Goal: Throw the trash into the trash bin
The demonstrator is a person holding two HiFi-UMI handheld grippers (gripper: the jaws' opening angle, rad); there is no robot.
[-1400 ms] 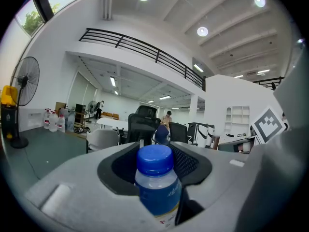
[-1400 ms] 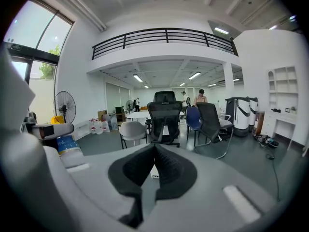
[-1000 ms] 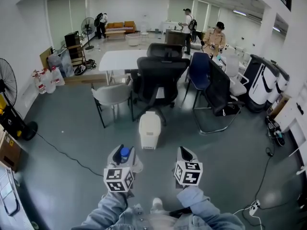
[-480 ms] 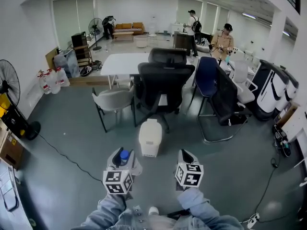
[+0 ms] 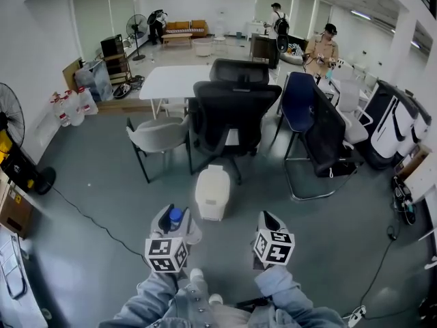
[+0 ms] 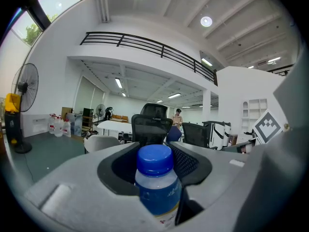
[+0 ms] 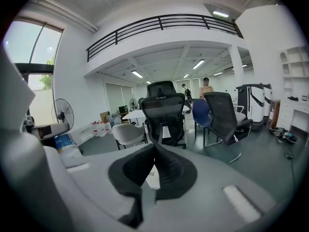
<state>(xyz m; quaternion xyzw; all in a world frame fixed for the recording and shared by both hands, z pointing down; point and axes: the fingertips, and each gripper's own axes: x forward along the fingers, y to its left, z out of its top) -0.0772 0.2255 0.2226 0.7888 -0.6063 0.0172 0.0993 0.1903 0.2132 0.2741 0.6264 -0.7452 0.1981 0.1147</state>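
I see the trash as one small clear plastic bottle with a blue screw cap and blue label. It's upright, cap on and cap end up, clamped between the jaws of my left gripper, with the cap and shoulder sticking out above the pads. The lower part of the label is white with some print I can't read. The white plastic trash bin with a rounded lid stands upright on the grey floor, lid down. It's ahead of the bottle and slightly to its right, apart from it, not touching.
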